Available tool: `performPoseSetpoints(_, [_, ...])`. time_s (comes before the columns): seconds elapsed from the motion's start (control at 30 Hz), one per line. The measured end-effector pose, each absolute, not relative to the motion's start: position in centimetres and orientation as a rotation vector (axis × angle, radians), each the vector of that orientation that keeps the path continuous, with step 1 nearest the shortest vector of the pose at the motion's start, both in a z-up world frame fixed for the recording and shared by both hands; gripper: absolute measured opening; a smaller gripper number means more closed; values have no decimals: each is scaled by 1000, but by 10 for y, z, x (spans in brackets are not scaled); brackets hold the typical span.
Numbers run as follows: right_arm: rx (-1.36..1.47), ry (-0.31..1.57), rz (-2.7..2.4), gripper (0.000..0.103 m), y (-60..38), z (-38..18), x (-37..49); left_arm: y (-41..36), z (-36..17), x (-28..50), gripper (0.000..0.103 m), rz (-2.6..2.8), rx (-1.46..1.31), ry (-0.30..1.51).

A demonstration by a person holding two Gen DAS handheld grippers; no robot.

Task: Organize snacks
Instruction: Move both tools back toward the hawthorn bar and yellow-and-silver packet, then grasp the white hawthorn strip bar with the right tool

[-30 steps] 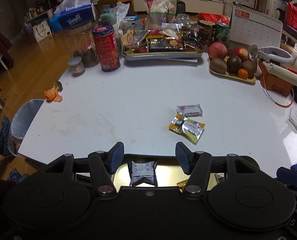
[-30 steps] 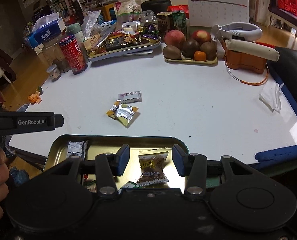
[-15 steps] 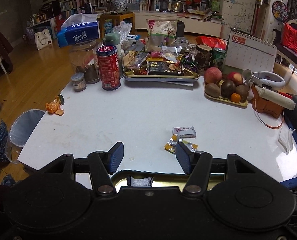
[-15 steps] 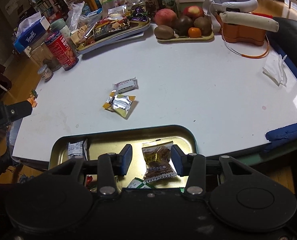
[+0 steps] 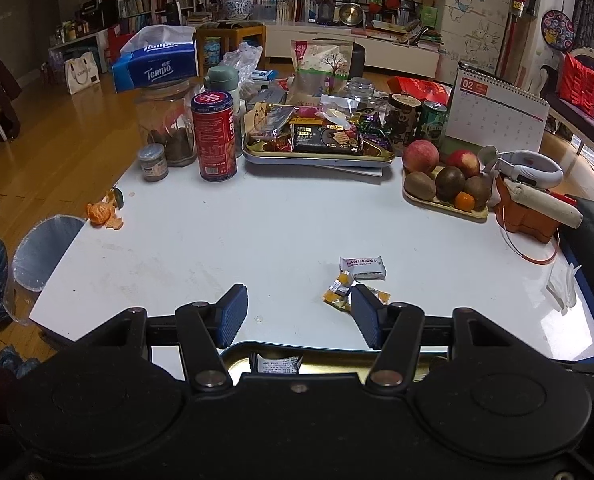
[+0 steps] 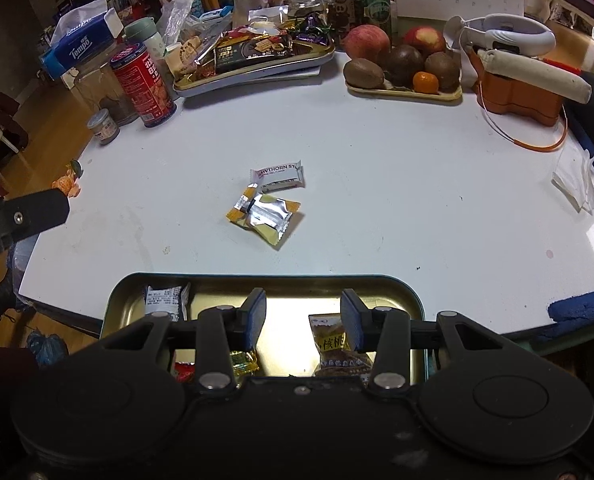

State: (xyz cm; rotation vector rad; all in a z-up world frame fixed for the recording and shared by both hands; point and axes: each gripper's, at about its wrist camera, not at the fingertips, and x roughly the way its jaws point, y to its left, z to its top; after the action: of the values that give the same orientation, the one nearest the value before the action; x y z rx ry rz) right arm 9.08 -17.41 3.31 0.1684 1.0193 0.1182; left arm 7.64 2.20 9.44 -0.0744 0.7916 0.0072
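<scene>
Both claws now hang wide and empty, the right claw having dropped its walnut pack into the near tray, leaving two wrappers mid-surface, the left claw lifting away.

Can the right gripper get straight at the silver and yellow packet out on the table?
Probably yes. The right gripper is open and empty over the gold tray, and only bare table lies between the tray and the silver and yellow packet. The Hawthorn packet sits just behind it.
</scene>
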Motion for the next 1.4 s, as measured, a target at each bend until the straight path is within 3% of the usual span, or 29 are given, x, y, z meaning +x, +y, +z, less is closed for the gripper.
performPoseSetpoints(0.4, [233,1051,112,45,-180,42,141,20,92,117,62,-5,-90,904])
performPoseSetpoints(0.8, [224,1067,94,45,-177,47,223,38,74,212,62,26,-116,1051])
performPoseSetpoints(1.07, [210,1132,126,45,-160,15,269,53,40,253,62,95,-185,1156])
performPoseSetpoints(1.4, [443,1305,141,45,-149,-39,304,62,12,267,60,154,-170,1224])
